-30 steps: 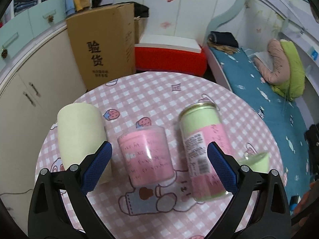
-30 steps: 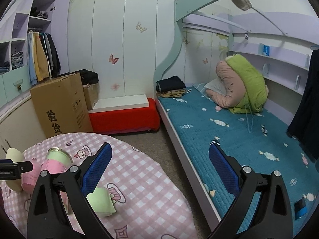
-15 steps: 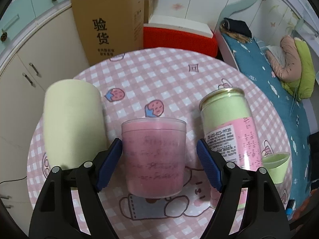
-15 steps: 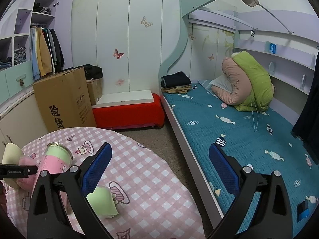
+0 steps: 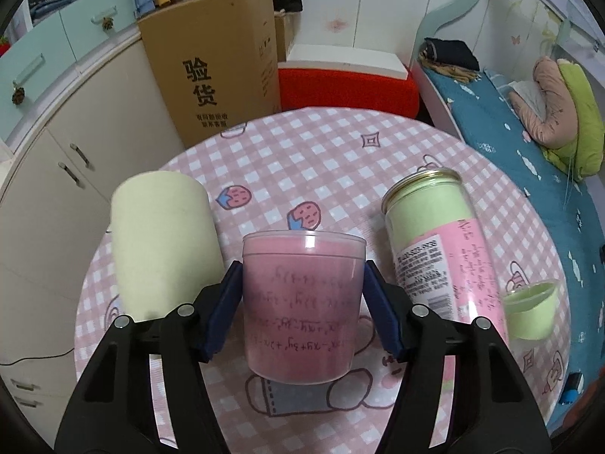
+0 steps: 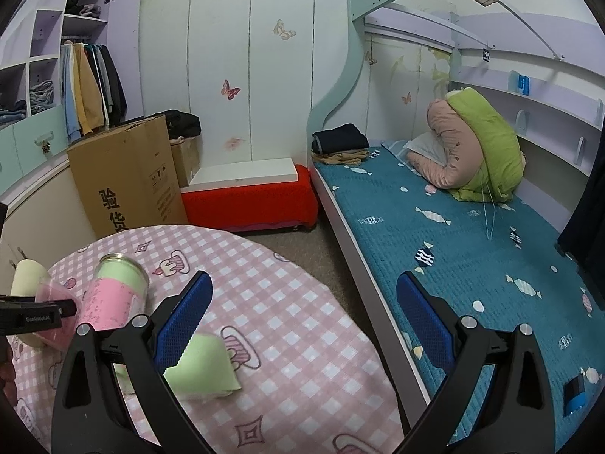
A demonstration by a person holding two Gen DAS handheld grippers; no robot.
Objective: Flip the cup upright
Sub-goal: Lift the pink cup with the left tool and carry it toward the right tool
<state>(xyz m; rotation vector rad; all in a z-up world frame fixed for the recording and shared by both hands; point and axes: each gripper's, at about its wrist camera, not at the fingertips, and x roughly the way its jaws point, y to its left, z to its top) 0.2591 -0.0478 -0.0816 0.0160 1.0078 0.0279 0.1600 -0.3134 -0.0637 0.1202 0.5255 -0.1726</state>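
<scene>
A clear cup lined with pink paper (image 5: 302,306) stands upside down on the round pink-checked table (image 5: 325,159). My left gripper (image 5: 302,314) is shut on the cup's sides, both blue pads touching it. The cup also shows at the far left of the right wrist view (image 6: 53,302), held by the left gripper. My right gripper (image 6: 302,321) is open and empty, held over the table's right edge toward the bed.
A cream cup (image 5: 162,242) stands left of the pink cup, a tall green-and-pink can (image 5: 438,249) right of it. A small green cup (image 5: 529,314) sits near the table's right edge. A cardboard box (image 5: 215,72), red bench and bed surround the table.
My left gripper moved forward around the pink cup and closed its pads onto the sides. The right gripper stayed open, drifting only slightly.
</scene>
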